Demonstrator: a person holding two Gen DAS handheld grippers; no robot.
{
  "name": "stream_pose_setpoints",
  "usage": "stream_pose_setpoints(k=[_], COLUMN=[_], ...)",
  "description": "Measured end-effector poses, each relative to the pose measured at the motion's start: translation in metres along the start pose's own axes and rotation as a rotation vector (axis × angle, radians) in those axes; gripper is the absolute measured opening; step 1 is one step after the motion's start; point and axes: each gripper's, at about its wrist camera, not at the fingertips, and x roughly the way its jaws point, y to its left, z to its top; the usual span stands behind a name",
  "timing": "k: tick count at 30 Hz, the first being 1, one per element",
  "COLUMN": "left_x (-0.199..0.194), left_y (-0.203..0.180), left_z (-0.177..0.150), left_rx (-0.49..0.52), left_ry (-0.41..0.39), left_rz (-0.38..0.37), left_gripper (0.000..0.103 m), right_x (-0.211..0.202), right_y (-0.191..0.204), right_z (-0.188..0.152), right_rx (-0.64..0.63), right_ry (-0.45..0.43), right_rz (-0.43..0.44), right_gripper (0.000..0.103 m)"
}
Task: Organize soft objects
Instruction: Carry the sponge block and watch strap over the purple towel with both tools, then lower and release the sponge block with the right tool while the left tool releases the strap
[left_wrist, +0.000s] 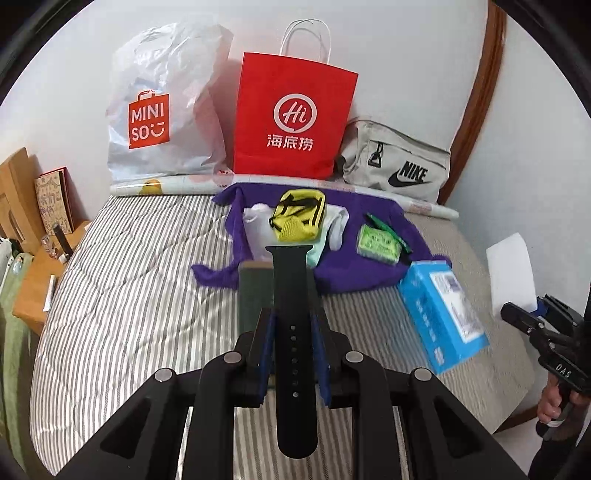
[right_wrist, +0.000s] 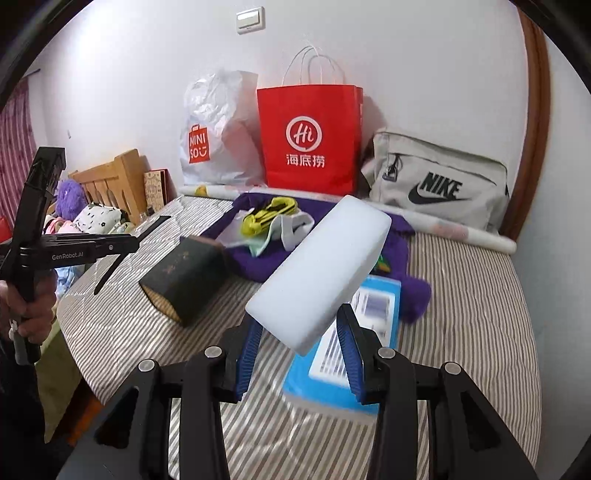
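My left gripper (left_wrist: 292, 325) is shut on a black watch strap (left_wrist: 291, 295) and holds it above the striped bed (left_wrist: 129, 295). My right gripper (right_wrist: 301, 332) is shut on a white foam block (right_wrist: 317, 273), lifted over the bed; both show at the right edge of the left wrist view (left_wrist: 513, 273). A purple cloth (left_wrist: 354, 266) lies ahead with a yellow pouch (left_wrist: 299, 218), white socks (left_wrist: 258, 229) and a green card (left_wrist: 378, 245) on it. A dark green book (right_wrist: 188, 277) stands on the bed.
A blue box (left_wrist: 443, 314) lies at the right of the bed. A Miniso plastic bag (left_wrist: 166, 110), a red paper bag (left_wrist: 295, 118) and a grey Nike bag (left_wrist: 399, 162) lean on the wall. A wooden side table (left_wrist: 40, 280) is at the left.
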Motion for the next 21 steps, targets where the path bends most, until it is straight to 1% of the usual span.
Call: stream_pose_setpoints(k=[10,21], left_x=[0.022,0.053], left_y=[-0.002,0.004], left_z=[0.044,0.079], left_rx=[-0.007,-0.014], left_ry=[-0.014,-0.001], left_rz=[-0.006,-0.013], left_gripper=[0.020,0.020], right_x=[0.034,0.068], right_y=[-0.017,-0.031], right_z=[0.039,0.070], right_rx=[0.007,0.009], right_ry=[-0.002,0.003], right_rz=[0.008,-0.014], right_gripper=[0.041,0.041])
